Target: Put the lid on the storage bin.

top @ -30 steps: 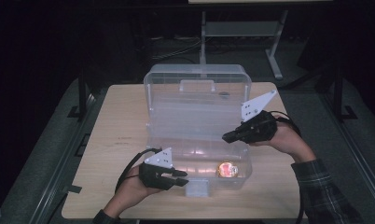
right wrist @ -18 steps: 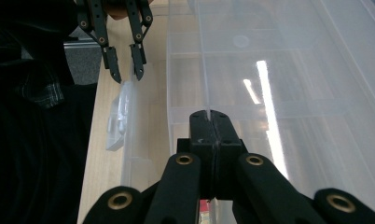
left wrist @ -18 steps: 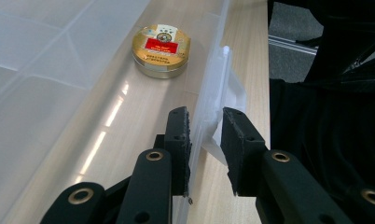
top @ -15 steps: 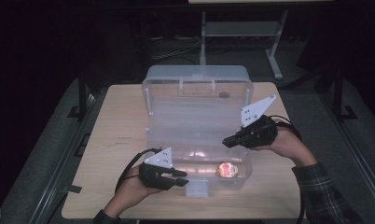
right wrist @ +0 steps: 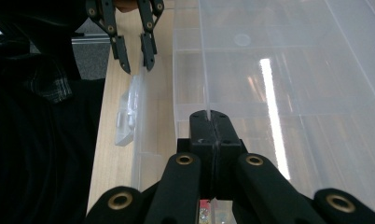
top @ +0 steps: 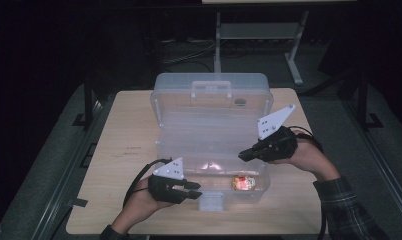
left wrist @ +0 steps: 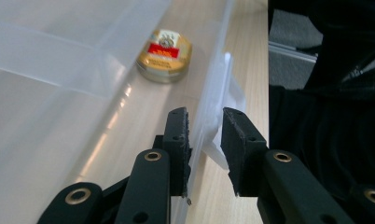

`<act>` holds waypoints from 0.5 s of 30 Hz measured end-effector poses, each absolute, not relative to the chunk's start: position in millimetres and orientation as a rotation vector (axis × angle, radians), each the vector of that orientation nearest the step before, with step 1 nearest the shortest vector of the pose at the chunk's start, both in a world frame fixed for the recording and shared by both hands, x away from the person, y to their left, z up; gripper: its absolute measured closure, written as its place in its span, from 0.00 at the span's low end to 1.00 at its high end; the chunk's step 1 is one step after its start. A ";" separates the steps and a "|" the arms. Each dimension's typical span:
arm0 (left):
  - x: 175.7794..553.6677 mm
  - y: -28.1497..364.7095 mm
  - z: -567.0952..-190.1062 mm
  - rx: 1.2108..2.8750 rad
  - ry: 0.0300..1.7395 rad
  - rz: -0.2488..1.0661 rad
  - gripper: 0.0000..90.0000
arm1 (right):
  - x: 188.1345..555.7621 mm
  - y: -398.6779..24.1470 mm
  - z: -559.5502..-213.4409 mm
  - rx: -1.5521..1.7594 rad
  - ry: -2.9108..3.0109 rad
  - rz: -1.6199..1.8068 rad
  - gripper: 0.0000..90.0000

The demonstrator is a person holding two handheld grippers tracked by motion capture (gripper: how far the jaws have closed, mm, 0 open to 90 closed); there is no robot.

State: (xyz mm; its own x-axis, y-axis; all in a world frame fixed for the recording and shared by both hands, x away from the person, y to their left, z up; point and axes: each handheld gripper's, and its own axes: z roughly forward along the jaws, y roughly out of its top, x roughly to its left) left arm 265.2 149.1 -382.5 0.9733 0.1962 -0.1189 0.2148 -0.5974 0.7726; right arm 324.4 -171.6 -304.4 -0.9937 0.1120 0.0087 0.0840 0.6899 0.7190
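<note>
Fingers of my left gripper (left wrist: 204,135) stood a little apart astride the near front wall of the clear, rectangular plastic storage box (top: 209,125), one pad inside the wall and the other outside it, just beside the pale plastic latch (left wrist: 230,100); I could not tell whether the pads truly pressed the wall. From the high view I saw that same left gripper (top: 191,189) at the box's near left corner, low over the light wooden table (top: 119,150), with its cable looping back over my left hand (top: 139,202). Just beyond those jaws, on the floor of the box's front compartment, lay the small round gold tin with a red and white label (left wrist: 164,55), flat and toward the right end of the box (top: 245,183). Farther in, my right gripper (right wrist: 208,119) had its jaws pressed together, the tips against the thin clear divider rib (right wrist: 203,56) that ran away from them across the box's inside. Seen from above, that right gripper (top: 246,154) reached in over the box's right side, with my right hand (top: 309,157) and plaid sleeve (top: 344,210) behind it. Farthest off, the open lid (top: 211,92) stood upright at the back edge, handle on top.
</note>
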 end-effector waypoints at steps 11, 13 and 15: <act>264.4 169.1 -356.7 2.114 0.311 -0.078 0.94 | 324.8 -171.5 -304.3 0.164 2.855 1.209 1.00; 264.5 173.1 -351.8 2.110 0.311 -0.084 0.99 | 324.8 -171.7 -304.2 0.164 2.855 1.208 1.00; 264.3 177.1 -346.0 2.108 0.319 -0.085 1.00 | 324.6 -171.7 -304.2 0.165 2.857 1.207 1.00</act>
